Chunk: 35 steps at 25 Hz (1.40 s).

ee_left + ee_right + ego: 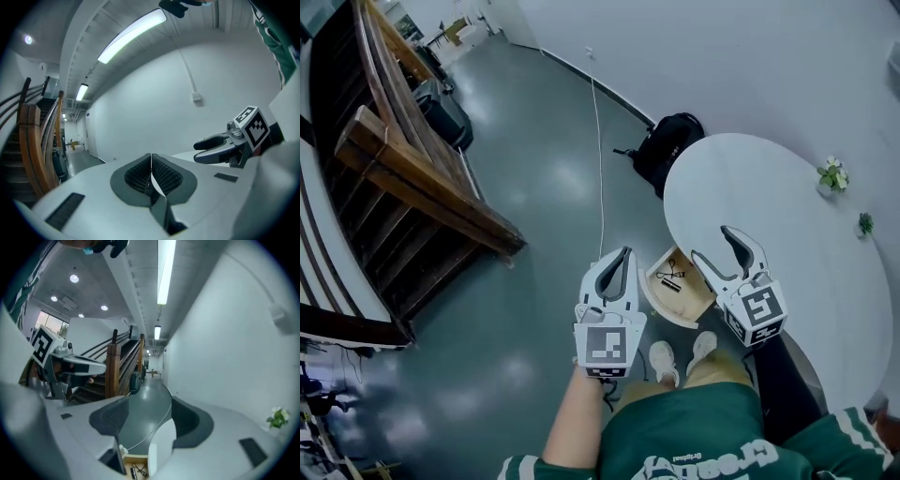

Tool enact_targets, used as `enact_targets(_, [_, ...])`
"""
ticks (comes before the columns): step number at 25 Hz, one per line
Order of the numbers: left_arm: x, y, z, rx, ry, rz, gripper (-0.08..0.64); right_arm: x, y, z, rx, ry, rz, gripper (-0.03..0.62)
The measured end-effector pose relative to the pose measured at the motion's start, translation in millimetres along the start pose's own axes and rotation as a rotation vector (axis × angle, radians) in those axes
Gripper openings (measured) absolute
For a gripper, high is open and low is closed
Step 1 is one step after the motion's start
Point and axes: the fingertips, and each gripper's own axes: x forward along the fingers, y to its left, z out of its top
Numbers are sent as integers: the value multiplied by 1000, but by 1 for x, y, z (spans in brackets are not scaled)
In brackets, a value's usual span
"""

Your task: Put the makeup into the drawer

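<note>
While right gripper [711,244] gapes empty, makeup [671,278] lies below in drawer [659,300].

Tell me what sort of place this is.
Probably an open hall or lobby of an office-like building: a brown wooden staircase rises beside a glossy grey-green floor, long white ceiling strip lights run overhead, and a corridor leads off.

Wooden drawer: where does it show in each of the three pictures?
Head view: wooden drawer, open, lower centre, between left gripper and right gripper.
Left gripper view: not in it.
Right gripper view: drawer at bottom edge, between its open jaws.
Shared landmark: wooden staircase.
</note>
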Motion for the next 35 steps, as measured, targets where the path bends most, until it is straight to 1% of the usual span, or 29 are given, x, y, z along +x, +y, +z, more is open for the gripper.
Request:
enact_targets(2, [3, -2, 16, 11, -20, -14, -4, -9, -5, 24, -14, -48, -21, 296])
enact_targets(4, [4, -5, 27, 20, -30, -17, -3, -17, -9, 38, -24, -71, -30, 296])
enact_targets(9, [6, -14, 38, 28, -42, -36, -4, -29, -14, 49, -27, -95, -49, 293])
enact_targets(13, [10, -21, 38, 36, -37, -47, -3, -34, -15, 51, -36, -103, -53, 265])
enact_targets(15, [10, -23, 38, 37, -33, -49, -4, -37, -13, 53, -40, -113, -44, 198])
enact_targets(16, [10, -23, 38, 39, -32, -48, -4, -39, -12, 55, -43, -122, -40, 145])
enact_targets(17, [10, -23, 38, 42, -30, -46, -5, -41, -11, 57, -45, -131, -37, 68])
enact_targets(18, [10, -23, 38, 45, -29, -42, -5, -42, -11, 59, -46, -138, -36, 5])
enact_targets(20, [11, -23, 39, 46, -30, -36, -5, -45, -11, 62, -44, -142, -36, 5])
enact_targets(24, [9, -26, 40, 44, -31, -36, -5, -48, -10, 61, -80, -97, -56, 3])
enact_targets(28, [8, -27, 40, 45, -34, -32, -5, -49, -11, 57, -71, -128, -54, 3])
enact_targets(35, [6, -26, 40, 43, -37, -21, -5, -52, -14, 59, -76, -122, -62, 3])
